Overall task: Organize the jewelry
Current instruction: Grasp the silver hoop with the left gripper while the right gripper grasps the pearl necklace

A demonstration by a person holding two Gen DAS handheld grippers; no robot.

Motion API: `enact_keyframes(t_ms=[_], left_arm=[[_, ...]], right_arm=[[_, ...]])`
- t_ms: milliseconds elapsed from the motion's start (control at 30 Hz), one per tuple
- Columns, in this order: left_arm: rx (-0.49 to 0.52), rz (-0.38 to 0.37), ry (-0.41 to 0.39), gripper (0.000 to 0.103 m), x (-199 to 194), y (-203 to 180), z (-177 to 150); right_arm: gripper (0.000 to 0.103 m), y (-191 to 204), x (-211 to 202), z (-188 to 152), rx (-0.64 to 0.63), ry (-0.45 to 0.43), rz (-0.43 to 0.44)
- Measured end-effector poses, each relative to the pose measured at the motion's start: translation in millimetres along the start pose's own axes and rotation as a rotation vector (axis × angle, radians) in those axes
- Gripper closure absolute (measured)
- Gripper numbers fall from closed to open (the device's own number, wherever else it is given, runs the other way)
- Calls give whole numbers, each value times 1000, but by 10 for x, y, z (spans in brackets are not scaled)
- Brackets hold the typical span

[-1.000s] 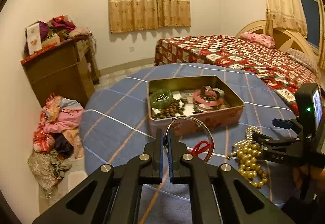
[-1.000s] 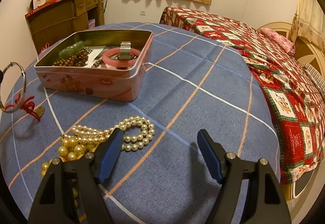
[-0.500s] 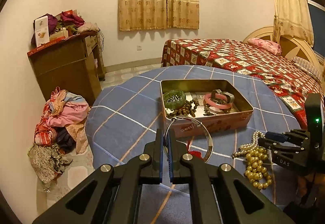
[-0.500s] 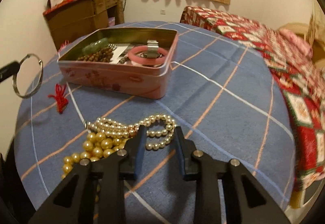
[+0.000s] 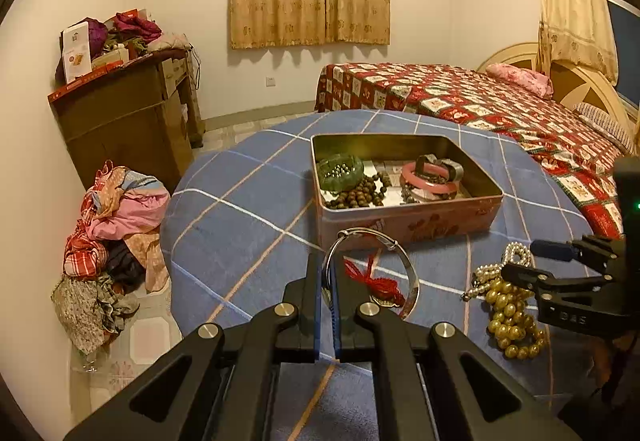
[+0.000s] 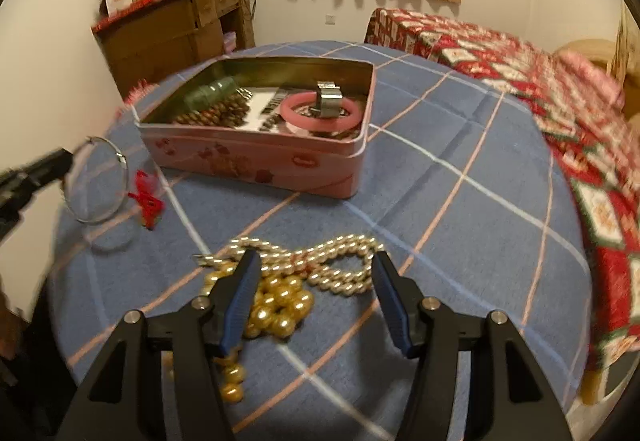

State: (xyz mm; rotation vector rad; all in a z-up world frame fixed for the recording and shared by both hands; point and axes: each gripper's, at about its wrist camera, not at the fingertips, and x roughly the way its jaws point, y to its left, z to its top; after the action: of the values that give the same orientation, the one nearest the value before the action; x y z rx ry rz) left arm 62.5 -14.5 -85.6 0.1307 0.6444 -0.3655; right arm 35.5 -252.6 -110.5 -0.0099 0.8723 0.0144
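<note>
My left gripper is shut on a thin silver bangle, held upright just above the blue checked tablecloth, in front of the pink tin. A red tassel lies under the bangle. The tin holds a pink bangle, a green bead bracelet, brown beads and a metal clasp. My right gripper hovers over a pearl necklace and a gold bead strand. Its jaws are opening, the beads lie under the gap, and the pads touch nothing.
The round table drops off close behind both grippers and at the left. A bed with a red patterned cover stands to the right. At the far left a wooden cabinet stands by the wall, and a heap of clothes lies on the floor.
The right gripper's jaws narrowed, then spread again, and it shifted left so the pearls and gold beads now lie under its gap. The left gripper kept its hold on the bangle.
</note>
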Motion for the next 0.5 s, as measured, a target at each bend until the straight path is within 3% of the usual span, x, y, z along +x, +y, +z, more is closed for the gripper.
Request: enact_keyframes(t_ms=[267,367,500], left_arm=[[10,-8,8,100,24,-42,-24],[5,-9,12,100,41,-35,-33],[6,-14,22,100,84,-50,-60]], right_arm=[[35,-327,179,183,58,49,-117],[35,-501,178,124,127,67,-85],[37,-485,123,21,101,44,-63]])
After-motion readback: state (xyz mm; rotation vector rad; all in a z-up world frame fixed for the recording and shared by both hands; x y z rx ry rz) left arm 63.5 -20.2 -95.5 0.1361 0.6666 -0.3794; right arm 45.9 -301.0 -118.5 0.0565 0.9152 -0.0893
